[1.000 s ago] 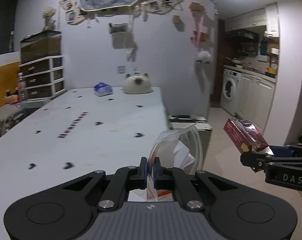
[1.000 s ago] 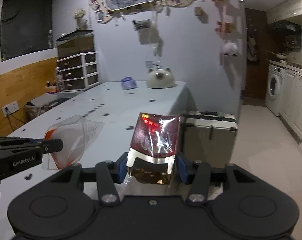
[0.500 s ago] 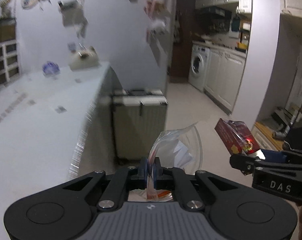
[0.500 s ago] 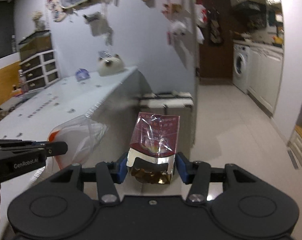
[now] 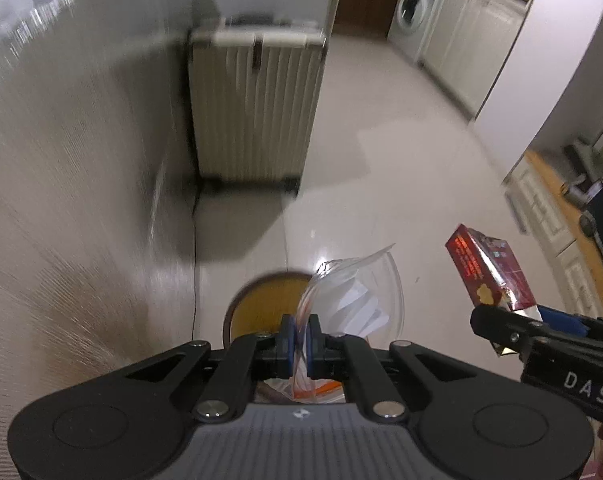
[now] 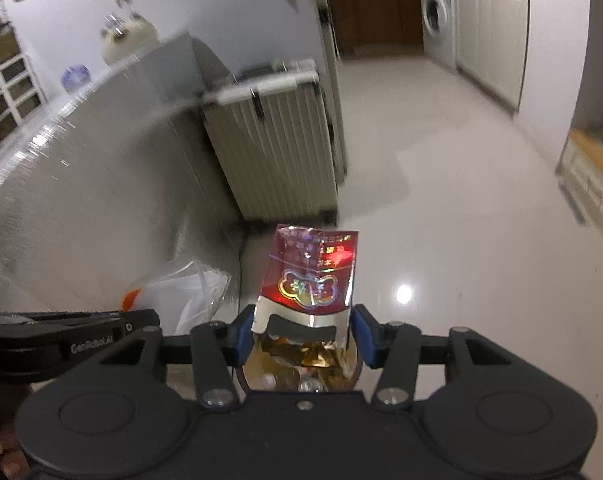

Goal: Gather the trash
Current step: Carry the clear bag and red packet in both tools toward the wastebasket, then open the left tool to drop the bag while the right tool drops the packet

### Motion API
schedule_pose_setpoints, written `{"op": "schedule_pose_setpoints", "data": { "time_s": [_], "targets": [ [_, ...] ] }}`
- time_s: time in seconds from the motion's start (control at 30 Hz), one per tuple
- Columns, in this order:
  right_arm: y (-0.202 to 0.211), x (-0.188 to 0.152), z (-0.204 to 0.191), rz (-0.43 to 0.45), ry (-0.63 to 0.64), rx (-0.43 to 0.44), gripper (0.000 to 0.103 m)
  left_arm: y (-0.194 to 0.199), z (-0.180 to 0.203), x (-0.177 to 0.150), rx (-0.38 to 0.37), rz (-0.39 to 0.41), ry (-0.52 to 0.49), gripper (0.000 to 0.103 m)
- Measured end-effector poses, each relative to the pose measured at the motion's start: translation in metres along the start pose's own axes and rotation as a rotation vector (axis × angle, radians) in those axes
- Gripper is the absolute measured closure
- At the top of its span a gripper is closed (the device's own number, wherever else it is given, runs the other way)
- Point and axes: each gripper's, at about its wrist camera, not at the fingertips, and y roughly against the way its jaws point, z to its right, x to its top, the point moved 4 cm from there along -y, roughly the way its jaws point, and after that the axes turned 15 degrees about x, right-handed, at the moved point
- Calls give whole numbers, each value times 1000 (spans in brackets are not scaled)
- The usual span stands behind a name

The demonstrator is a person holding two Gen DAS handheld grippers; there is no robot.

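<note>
A glossy tiled floor [image 5: 401, 184] fills the room beside a ribbed suitcase [image 5: 253, 112]. A round bin [image 5: 261, 304] sits directly below and ahead of the left gripper [image 5: 299, 340], pinched tight on a clear plastic bag [image 5: 357, 292]. The right gripper [image 6: 301, 336], alongside, clamps an upright red snack packet [image 6: 311, 276] above what appears to be the same bin.
</note>
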Motion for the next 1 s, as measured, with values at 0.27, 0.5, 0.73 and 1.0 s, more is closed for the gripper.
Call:
{"op": "schedule_pose_setpoints", "data": {
  "time_s": [0.27,0.5,0.73,1.0],
  "targets": [
    [-86,-3,28,-120,-48,20,50,-85,2,8,9,-126,13,97],
    [-139,12,44,-122,-112,63,32,-128,-9,17,26,-176,38,97],
    [-164,-5,56,-185,-139,57,32,-159,-6,18,-26,-205,72,93],
    [-158,-28,74,-214,-180,17,32,-173,-1,3,2,-259,27,45]
  ]
}}
